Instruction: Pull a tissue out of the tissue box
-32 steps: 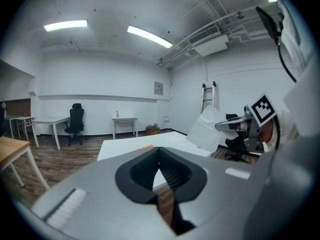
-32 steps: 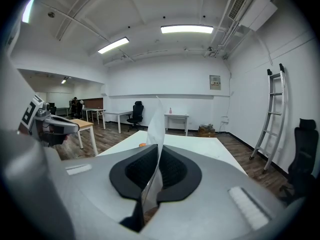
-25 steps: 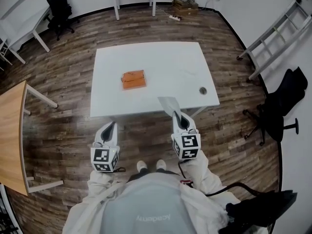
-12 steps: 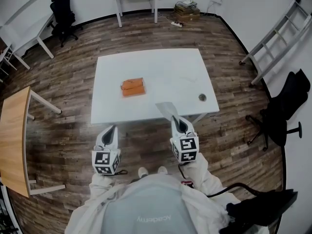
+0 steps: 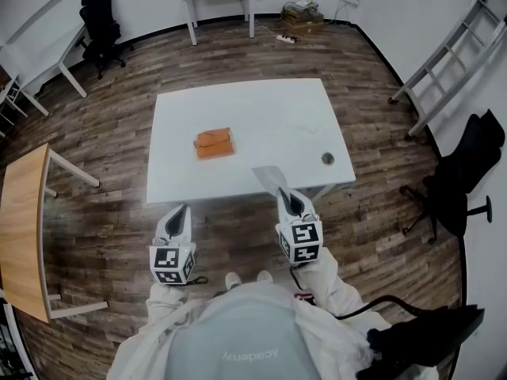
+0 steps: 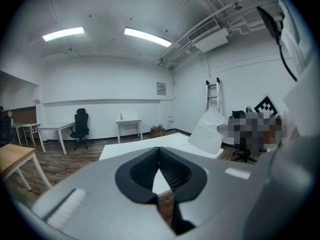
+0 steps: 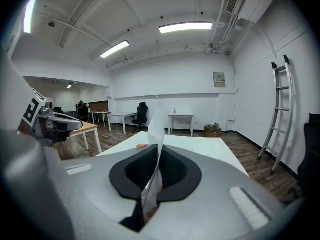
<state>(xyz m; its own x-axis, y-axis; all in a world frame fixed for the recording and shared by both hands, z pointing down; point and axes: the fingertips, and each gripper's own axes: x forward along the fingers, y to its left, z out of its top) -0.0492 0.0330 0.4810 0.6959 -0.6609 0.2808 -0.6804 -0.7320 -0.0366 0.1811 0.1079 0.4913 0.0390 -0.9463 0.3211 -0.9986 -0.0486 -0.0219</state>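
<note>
Fingers [image 7: 134, 170] of the right gripper [image 7: 158, 160] are pressed together on a white tissue [image 7: 154, 126], pinching its lower end so that the thin sheet stands up from between them. From the head view the tissue hangs in the air over the near edge of the white counter [image 5: 269, 105], clear of the tissue box [image 5: 215, 142]. The left gripper [image 6: 159, 156] has its fingers closed tip to tip with nothing between them, and it is held level with the right one, just short of the counter's near edge. The tissue box is an orange pack lying flat on the counter, left of its middle and well apart from both grippers. A small dark round thing [image 5: 328, 158] sits near the counter's right edge. Wood-plank floor [image 5: 119, 196] surrounds the counter.
</note>
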